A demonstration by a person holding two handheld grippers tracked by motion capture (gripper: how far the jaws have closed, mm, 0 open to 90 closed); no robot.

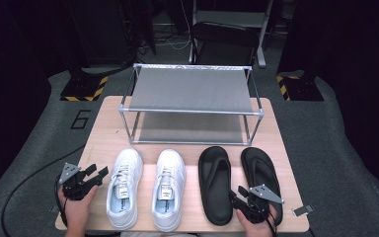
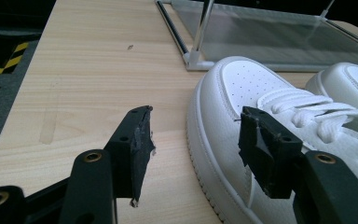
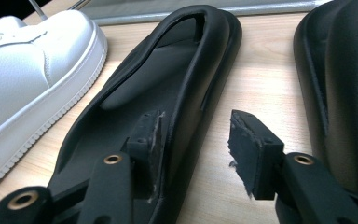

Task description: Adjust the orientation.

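A: L hand? 
B: Left gripper [image 1: 96, 174] held low at table's near-left, jaws apart, nothing pinched.
A: R hand? 
B: Right gripper [image 1: 236, 193] near-right, jaws apart, angled forward.

Table [image 1: 111, 133]: rack [image 1: 192, 89], sneakers [image 1: 145, 187], flip-flops [image 1: 239, 180].
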